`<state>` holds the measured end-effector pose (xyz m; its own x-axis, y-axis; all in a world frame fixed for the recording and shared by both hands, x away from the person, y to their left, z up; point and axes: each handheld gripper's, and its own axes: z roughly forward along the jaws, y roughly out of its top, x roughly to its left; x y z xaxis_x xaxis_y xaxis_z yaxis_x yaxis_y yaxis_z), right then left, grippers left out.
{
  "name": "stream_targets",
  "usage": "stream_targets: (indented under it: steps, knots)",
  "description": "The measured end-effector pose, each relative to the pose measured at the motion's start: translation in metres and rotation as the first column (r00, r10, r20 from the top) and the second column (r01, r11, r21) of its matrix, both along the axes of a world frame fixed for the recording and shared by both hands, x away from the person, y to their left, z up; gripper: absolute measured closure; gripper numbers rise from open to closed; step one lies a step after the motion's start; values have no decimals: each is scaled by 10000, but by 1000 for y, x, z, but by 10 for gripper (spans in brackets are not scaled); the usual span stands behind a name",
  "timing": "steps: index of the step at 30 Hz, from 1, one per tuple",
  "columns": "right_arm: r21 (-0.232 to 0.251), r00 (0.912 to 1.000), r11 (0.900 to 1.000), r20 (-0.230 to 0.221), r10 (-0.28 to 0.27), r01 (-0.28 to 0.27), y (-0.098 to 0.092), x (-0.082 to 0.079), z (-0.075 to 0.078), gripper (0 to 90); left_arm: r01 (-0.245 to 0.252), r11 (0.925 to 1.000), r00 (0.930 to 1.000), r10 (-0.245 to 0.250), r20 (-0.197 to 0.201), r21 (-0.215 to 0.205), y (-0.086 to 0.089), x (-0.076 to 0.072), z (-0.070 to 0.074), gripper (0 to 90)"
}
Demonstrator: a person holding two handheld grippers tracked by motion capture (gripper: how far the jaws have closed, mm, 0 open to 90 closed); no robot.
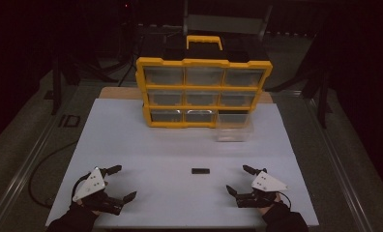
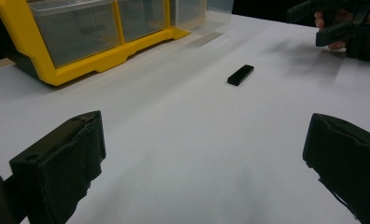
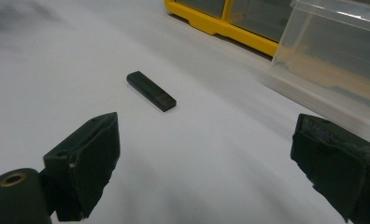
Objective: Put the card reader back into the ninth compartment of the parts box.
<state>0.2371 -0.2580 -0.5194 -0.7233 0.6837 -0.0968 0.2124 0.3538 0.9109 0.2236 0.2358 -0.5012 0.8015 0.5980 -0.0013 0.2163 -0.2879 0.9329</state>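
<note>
While the small black bar (image 1: pixel 200 170) lies flat on the white table (image 1: pixel 146 145) between them, both grippers rest apart from it. The left gripper (image 1: pixel 119 182) and right gripper (image 1: pixel 239 179) each hold their jaws wide, gripping nothing.

I see a white table (image 1: pixel 131 140) carrying a yellow drawer organizer (image 1: pixel 204 92) at its far middle, a clear drawer (image 1: pixel 234 126) pulled out just beside it, and a small black bar (image 1: pixel 200 170) lying flat near me.
</note>
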Motion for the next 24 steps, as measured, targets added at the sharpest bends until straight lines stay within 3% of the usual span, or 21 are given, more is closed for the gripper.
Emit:
stream_targets:
  steps: [14,24]
  knots:
    - [63,9999,10000,95,-41,41,0,-1,2,84,363,9991,9993,-362,-33,203,-10,4,13,4]
    - [92,9999,9999,109,-55,54,0,-1,3,84,538,9975,9985,-540,48,467,-16,15,36,4]
